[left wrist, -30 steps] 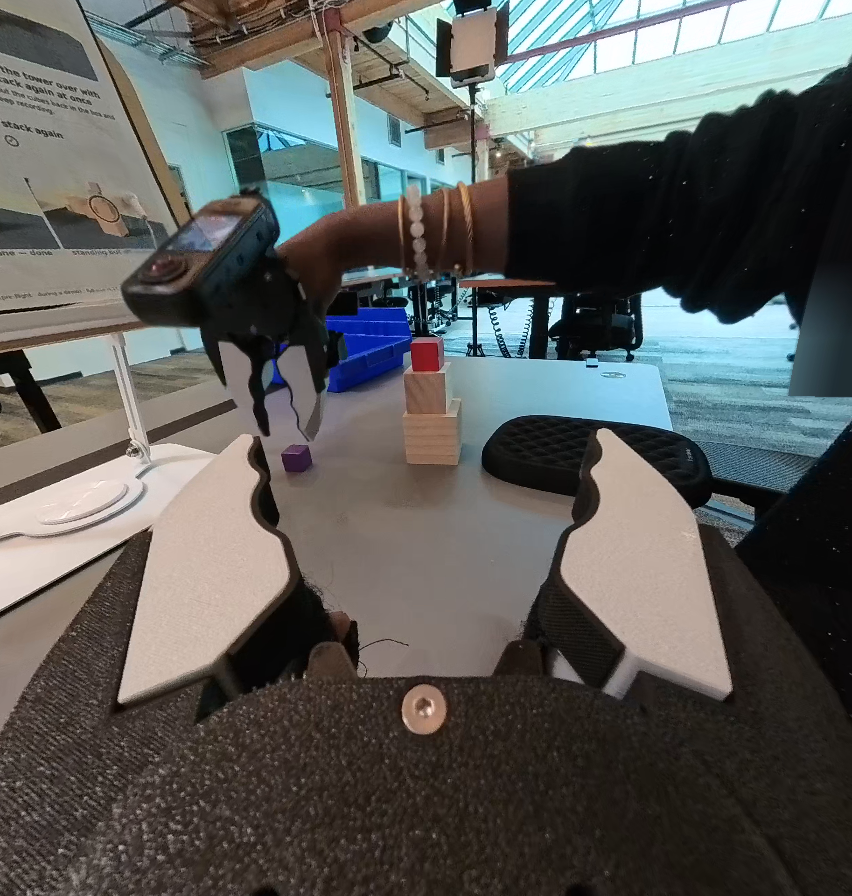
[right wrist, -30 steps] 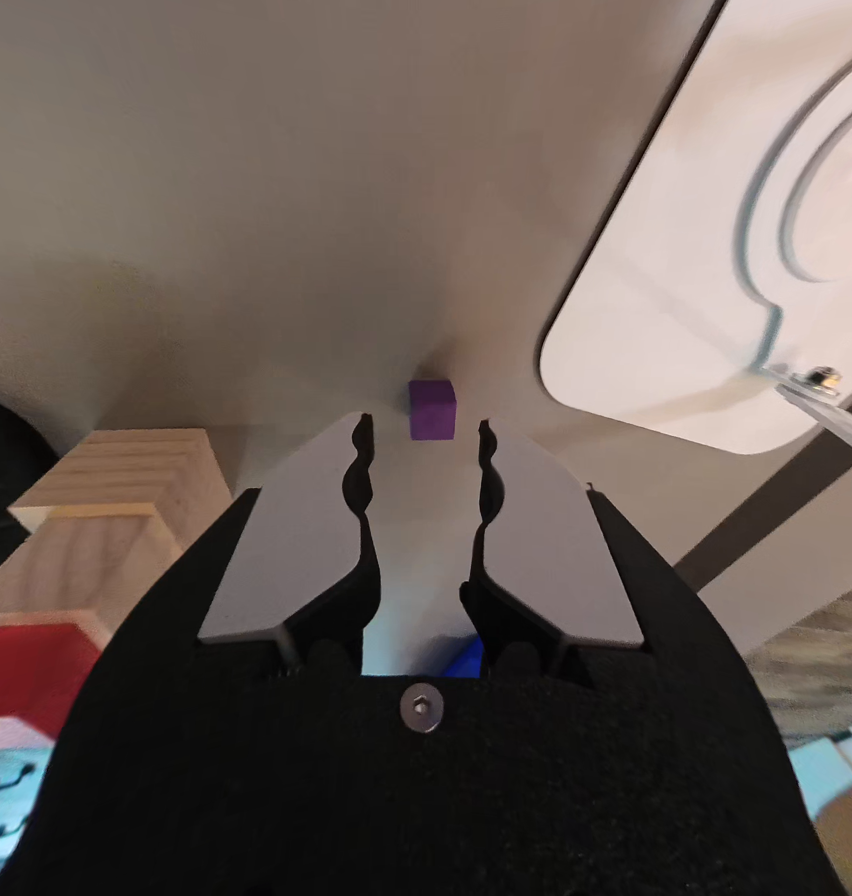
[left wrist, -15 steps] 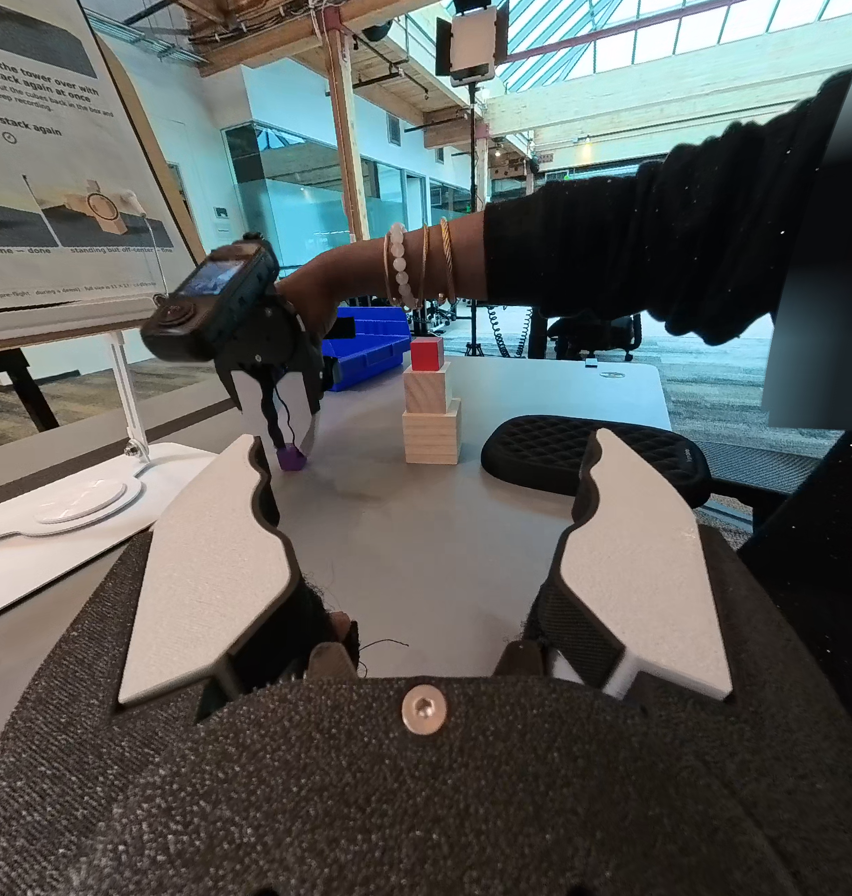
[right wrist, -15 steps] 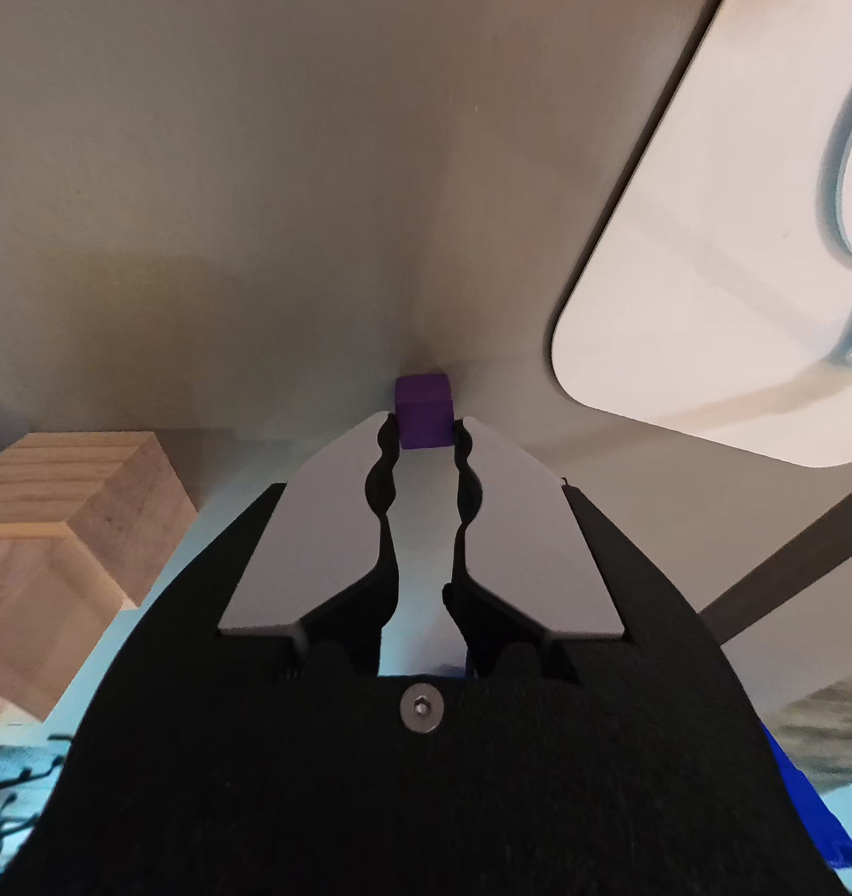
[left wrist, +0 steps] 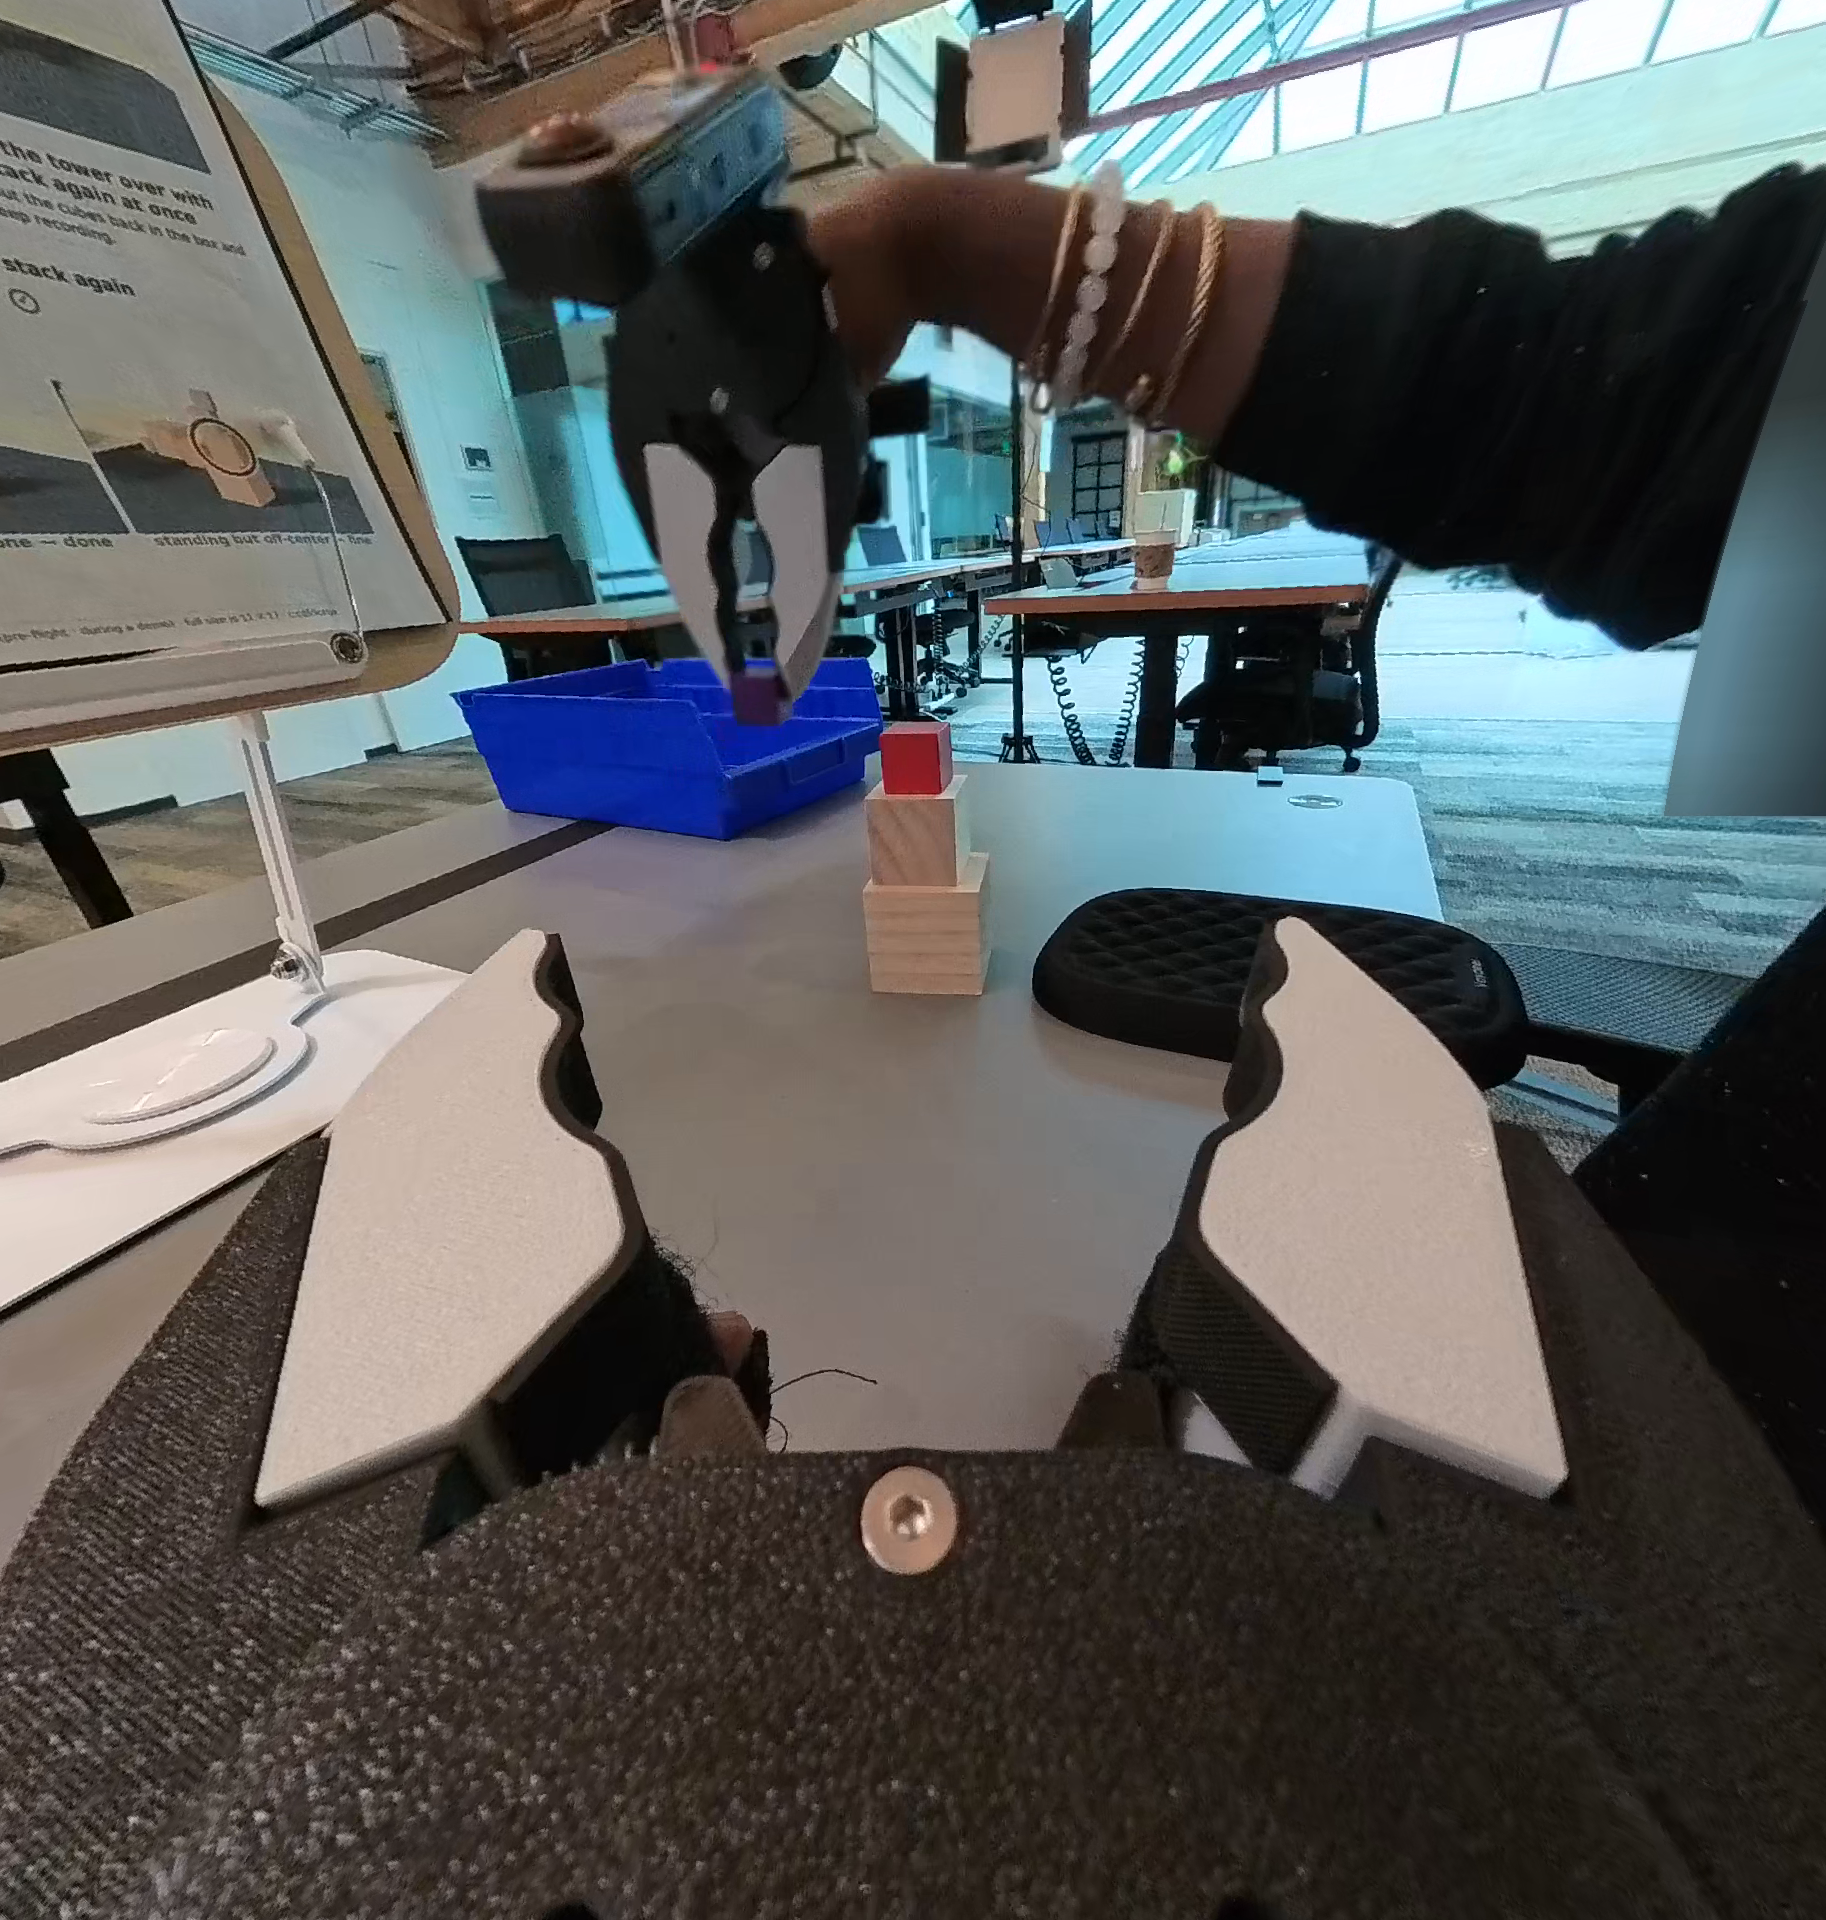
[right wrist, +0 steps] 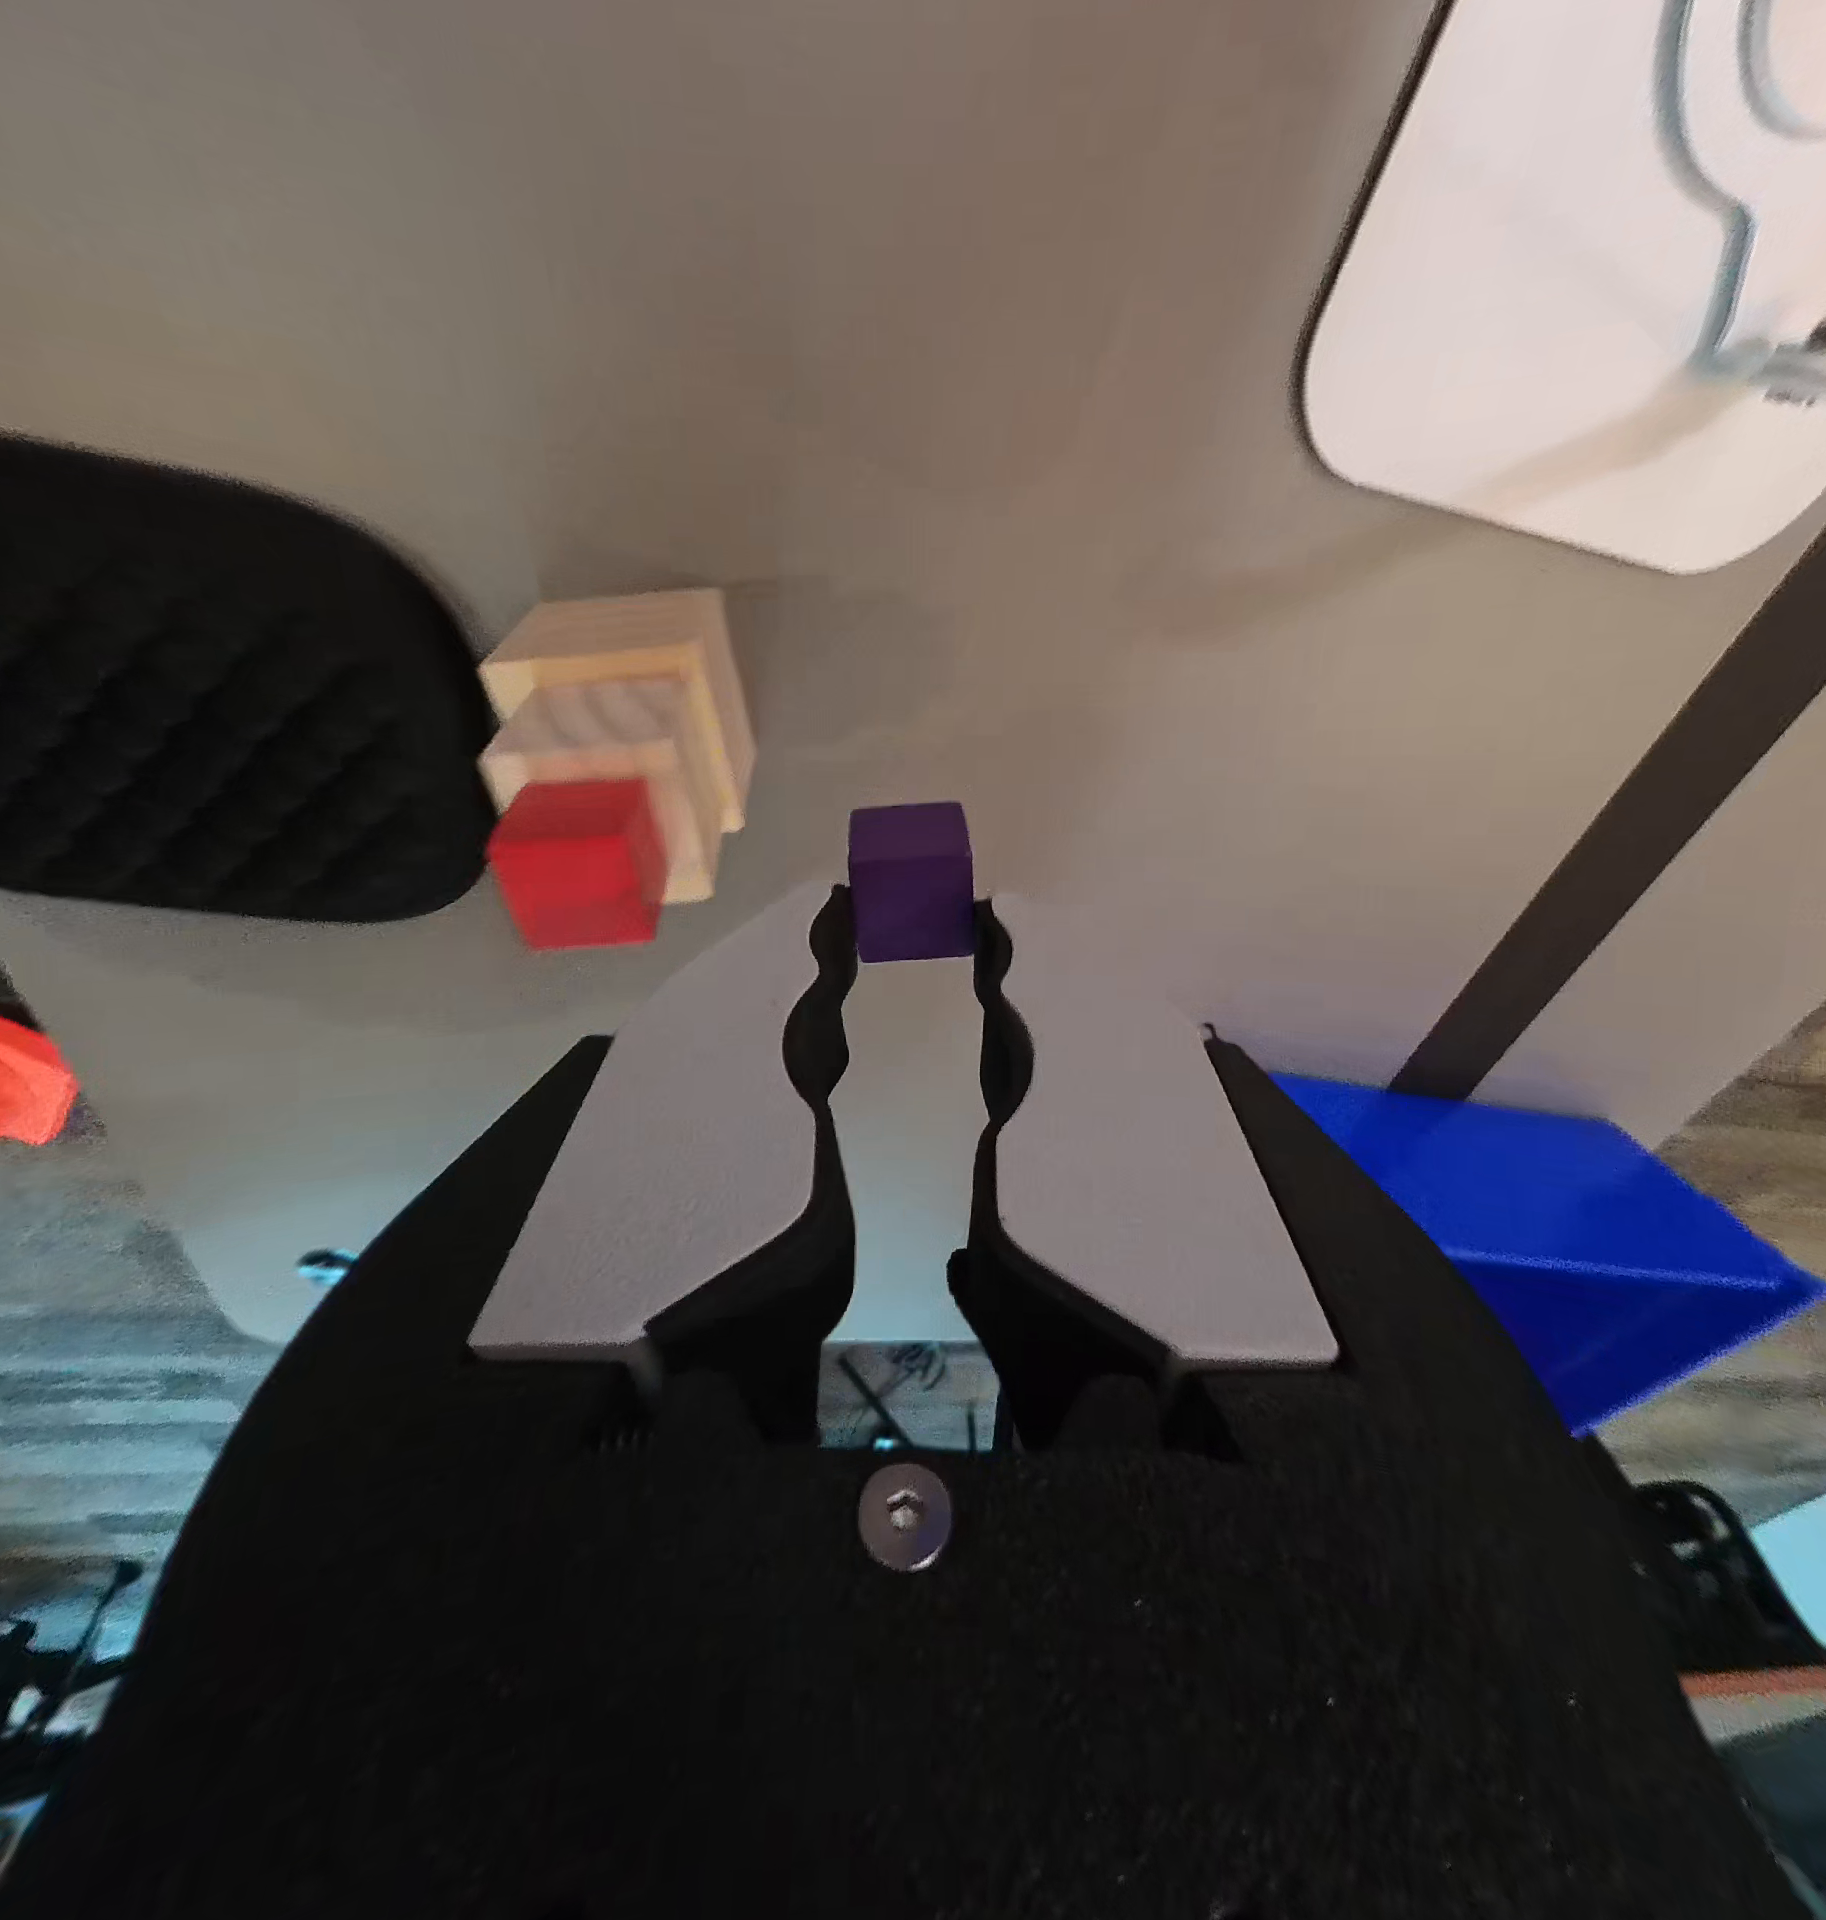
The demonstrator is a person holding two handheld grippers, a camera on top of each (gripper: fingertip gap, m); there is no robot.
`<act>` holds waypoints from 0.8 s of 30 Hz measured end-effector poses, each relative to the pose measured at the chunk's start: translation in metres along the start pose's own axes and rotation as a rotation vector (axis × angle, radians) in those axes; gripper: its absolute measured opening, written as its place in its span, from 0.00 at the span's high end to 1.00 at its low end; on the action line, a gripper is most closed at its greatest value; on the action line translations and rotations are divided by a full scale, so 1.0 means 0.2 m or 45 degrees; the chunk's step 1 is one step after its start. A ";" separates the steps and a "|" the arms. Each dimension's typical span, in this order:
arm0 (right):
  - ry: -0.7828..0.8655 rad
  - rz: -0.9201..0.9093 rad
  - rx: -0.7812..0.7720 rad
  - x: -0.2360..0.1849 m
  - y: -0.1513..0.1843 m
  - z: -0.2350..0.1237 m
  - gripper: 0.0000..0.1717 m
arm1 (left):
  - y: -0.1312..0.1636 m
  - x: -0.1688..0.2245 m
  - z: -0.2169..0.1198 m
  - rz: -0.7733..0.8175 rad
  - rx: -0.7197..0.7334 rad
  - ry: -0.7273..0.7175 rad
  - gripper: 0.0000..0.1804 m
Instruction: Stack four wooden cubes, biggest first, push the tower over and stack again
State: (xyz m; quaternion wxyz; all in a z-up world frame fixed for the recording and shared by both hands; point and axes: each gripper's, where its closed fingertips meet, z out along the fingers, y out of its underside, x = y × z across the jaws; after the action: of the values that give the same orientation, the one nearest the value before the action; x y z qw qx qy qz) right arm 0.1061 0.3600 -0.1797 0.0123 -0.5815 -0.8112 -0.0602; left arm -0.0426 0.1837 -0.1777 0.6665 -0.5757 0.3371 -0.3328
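Purple cube pinched between the right gripper fingers, both tips pressed on its sides, held in the air well above the grey bench. Left of those fingers and lower sits a stack: red cube on a small wooden block on a bigger wooden block, standing on the bench. Black quilted pad lies just beside the stack. Blue bin sits behind the held cube in the left wrist view. Left gripper fingers spread wide with nothing between them, low over the bench, stack ahead of them. White stand base lies off to the left of the left fingers.
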 end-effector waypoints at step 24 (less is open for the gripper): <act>-0.084 0.097 -0.053 -0.33 0.06 -0.02 0.88 | 0.00 0.00 0.00 0.014 0.000 0.002 0.34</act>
State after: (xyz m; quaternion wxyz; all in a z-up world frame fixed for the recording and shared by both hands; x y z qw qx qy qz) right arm 0.1388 0.3013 -0.1808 -0.0244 -0.6137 -0.7871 -0.0573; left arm -0.0423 0.1843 -0.1778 0.6680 -0.5737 0.3407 -0.3294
